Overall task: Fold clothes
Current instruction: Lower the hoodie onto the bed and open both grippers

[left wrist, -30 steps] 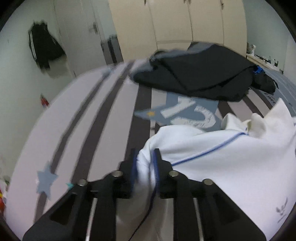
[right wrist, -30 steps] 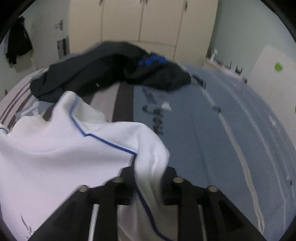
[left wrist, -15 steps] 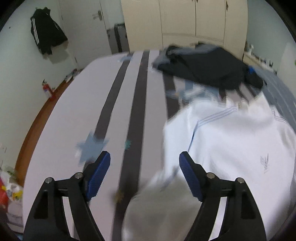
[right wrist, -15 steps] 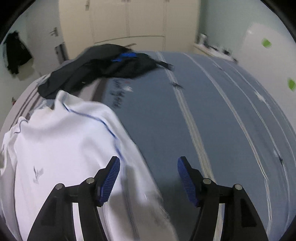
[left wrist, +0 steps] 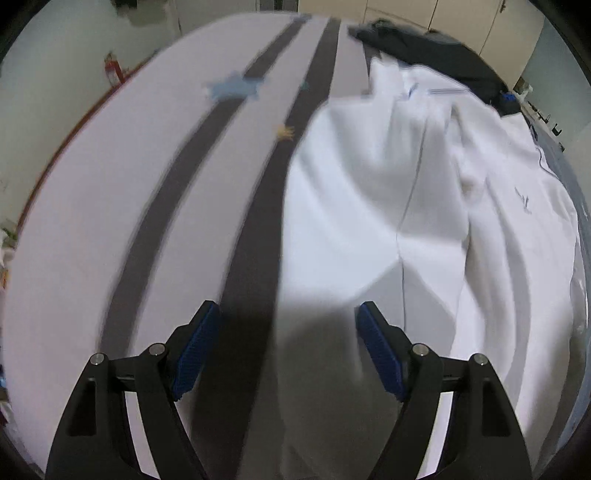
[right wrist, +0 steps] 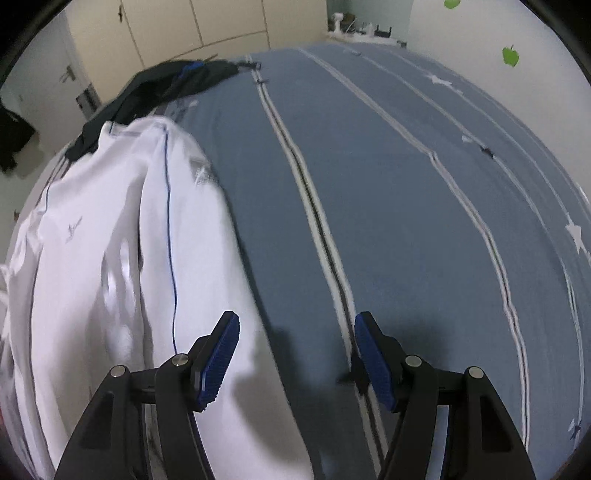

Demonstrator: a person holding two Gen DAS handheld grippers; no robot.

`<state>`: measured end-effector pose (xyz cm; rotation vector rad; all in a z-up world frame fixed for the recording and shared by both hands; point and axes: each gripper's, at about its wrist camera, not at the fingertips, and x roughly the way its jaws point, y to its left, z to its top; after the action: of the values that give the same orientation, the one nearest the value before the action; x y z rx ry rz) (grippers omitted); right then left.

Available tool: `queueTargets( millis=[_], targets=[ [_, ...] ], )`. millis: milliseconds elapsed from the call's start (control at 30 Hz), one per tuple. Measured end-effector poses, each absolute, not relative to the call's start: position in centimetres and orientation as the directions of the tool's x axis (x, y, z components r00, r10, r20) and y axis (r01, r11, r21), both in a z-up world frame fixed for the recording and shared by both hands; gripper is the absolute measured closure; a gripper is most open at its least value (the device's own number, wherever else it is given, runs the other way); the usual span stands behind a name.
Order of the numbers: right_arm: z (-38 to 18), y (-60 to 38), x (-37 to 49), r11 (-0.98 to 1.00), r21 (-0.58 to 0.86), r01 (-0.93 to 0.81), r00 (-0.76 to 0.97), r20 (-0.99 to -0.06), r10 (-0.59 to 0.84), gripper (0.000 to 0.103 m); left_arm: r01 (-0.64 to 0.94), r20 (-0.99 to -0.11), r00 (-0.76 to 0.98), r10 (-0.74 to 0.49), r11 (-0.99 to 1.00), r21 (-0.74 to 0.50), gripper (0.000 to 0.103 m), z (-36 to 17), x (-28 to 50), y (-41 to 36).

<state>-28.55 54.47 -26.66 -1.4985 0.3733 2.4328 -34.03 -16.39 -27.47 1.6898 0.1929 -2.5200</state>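
left wrist view: the left gripper (left wrist: pixel 288 325), black with ribbed blue pads (left wrist: pixel 192 354), stands spread wide and holds nothing; it hovers above the near edge of a rumpled white long-sleeved garment with thin blue piping (left wrist: pixel 406 206), one finger over the pale lilac bedsheet with dark grey stripes (left wrist: pixel 110 184), the other over the white cloth. a dark navy garment (left wrist: pixel 436 55) lies heaped at the far end of the bed, touching the white one's upper edge.

right wrist view: the right gripper (right wrist: pixel 295 336) is likewise spread wide and empty, its left pad (right wrist: pixel 218 365) above the white garment (right wrist: pixel 110 258) (small grey chest logo visible), its right finger over the blue bedsheet with white-and-black stripes (right wrist: pixel 406 184). the white garment lies spread lengthwise on the bed, left of the blue area; the dark garment (right wrist: pixel 159 88) lies beyond it, near cream wardrobe doors (right wrist: pixel 184 29).
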Motion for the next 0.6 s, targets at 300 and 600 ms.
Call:
queueTargets(
  millis=[300, 600],
  targets=[
    [-30.6, 52.2, -29.0, -0.949, 0.091, -0.302, -0.378, -0.925, 0.031, 0.042, 0.090, -0.910, -0.413, -0.047, -0.996, 0.011, 0.060, -29.0, -35.0, -13.7],
    [-30.5, 50.0, -30.4, -0.957, 0.008, -0.291, -0.391, -0.914, 0.111, 0.099, 0.057, -0.881, -0.460, -0.113, -0.994, 0.097, 0.095, -29.7, -36.0, -12.0]
  ],
)
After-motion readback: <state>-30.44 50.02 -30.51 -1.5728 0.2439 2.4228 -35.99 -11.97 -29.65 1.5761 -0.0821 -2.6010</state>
